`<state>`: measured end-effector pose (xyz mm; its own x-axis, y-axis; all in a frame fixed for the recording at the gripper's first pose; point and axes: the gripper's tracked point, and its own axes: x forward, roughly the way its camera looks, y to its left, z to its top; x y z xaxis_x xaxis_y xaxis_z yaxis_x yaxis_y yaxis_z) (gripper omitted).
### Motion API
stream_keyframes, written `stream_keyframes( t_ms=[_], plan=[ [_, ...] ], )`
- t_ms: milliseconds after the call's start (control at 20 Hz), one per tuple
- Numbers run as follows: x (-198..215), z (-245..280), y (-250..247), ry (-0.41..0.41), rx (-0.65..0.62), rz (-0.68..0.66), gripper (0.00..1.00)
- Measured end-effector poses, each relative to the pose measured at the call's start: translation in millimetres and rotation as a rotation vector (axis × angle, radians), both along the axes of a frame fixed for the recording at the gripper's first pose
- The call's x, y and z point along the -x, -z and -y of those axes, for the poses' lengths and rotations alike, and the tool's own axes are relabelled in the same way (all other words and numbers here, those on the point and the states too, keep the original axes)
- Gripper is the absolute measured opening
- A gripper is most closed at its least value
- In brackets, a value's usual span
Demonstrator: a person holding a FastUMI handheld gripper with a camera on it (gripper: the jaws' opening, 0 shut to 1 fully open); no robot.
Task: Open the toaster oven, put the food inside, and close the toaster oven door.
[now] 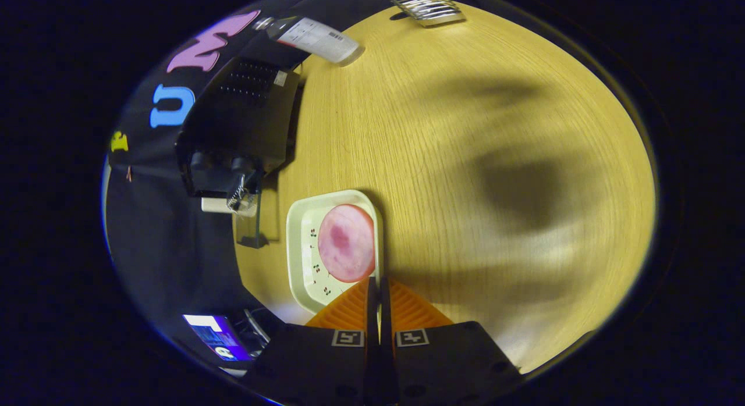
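A cream tray (302, 260) carries a round pink slice of food (346, 243). It lies just ahead of my gripper (378, 285), whose orange fingers (407, 307) are shut on the tray's near rim. Beyond the tray, the black toaster oven (241, 118) stands on the wooden table (465, 132) against the booth wall. Its two knobs (204, 161) face my way. Its glass door (256, 220) looks swung open toward the tray, with a bit of wire rack (237, 198) showing at the opening.
A clear bottle with a white label (317, 39) stands past the oven. A shiny metal rack (428, 4) sits at the table's far end. A lit screen (215, 336) glows off the table, beside my fingers. A broad shadow falls across the bare wood.
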<state>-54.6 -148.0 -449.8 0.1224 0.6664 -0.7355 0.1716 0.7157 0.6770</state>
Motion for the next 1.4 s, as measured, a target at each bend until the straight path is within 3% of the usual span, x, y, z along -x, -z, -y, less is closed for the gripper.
stream_keyframes(
  t_ms=[400,700,1000,1400],
  plan=[
    [-1,-16,-25,0.123,-0.127,0.065,0.06],
    [19,-41,-49,0.17,-0.122,0.067,0.05],
    [40,-111,-84,0.303,-0.173,0.041,0.06],
    [47,-216,-128,0.41,-0.204,0.038,0.05]
  ],
)
